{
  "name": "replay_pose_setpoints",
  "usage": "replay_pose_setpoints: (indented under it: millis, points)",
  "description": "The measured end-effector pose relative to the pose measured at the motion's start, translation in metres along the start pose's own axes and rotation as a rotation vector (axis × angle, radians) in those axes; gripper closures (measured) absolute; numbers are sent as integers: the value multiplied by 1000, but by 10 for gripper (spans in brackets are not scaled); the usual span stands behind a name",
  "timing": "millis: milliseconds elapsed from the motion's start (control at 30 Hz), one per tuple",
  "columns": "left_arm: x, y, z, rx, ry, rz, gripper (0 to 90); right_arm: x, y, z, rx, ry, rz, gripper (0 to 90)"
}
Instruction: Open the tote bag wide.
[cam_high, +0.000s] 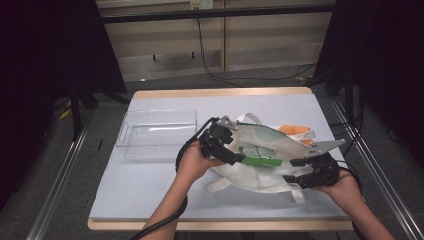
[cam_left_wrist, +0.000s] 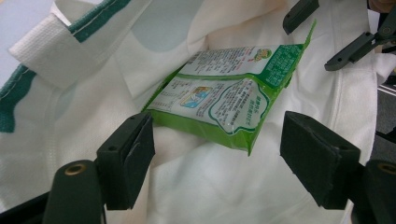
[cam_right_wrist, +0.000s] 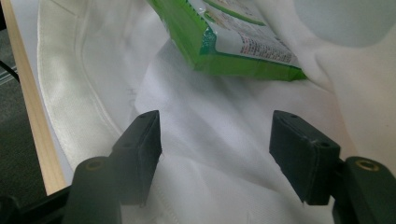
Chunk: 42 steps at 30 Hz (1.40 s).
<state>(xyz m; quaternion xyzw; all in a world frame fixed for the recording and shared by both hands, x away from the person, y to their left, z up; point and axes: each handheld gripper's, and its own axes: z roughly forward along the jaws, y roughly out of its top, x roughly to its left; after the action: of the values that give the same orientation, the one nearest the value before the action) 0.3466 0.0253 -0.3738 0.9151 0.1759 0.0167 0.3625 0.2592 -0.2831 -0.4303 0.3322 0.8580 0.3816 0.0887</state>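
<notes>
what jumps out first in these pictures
A bright green printed snack packet lies on a white cloth tote bag with green trim near the middle of the table. The left gripper and right gripper stand open on either side of it. A clear plastic bin sits to the left.

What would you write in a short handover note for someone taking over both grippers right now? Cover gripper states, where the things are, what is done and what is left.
Left gripper: open, holding nothing, aimed at the green packet.
Right gripper: open, holding nothing, over the white tote bag.
Things: packet lies on the bag's white cloth at its opening; clear plastic bin sits to the left on the table.
Done: packet released.
Left: probably settling the packet in the bag or moving it on; unclear which.
</notes>
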Motion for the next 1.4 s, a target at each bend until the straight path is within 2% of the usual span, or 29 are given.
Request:
replay_pose_setpoints:
  millis: [267,800,1033,1133,1233,1400]
  points:
    - [-4,3,2,18,2,24,215,3,3,0,6,-13,-8,308]
    - [-8,6,10,33,-9,52,258,5,10,0,-3,-16,-20,272]
    - [-10,6,15,35,-23,72,366,6,9,0,-2,-19,-23,258]
    - [-13,6,17,33,-43,87,461,6,10,1,-4,-19,-23,254]
    - [-15,7,19,33,-57,96,517,6,10,1,-5,-21,-24,252]
    - [-15,8,22,50,-60,96,508,6,9,1,-6,-19,-26,251]
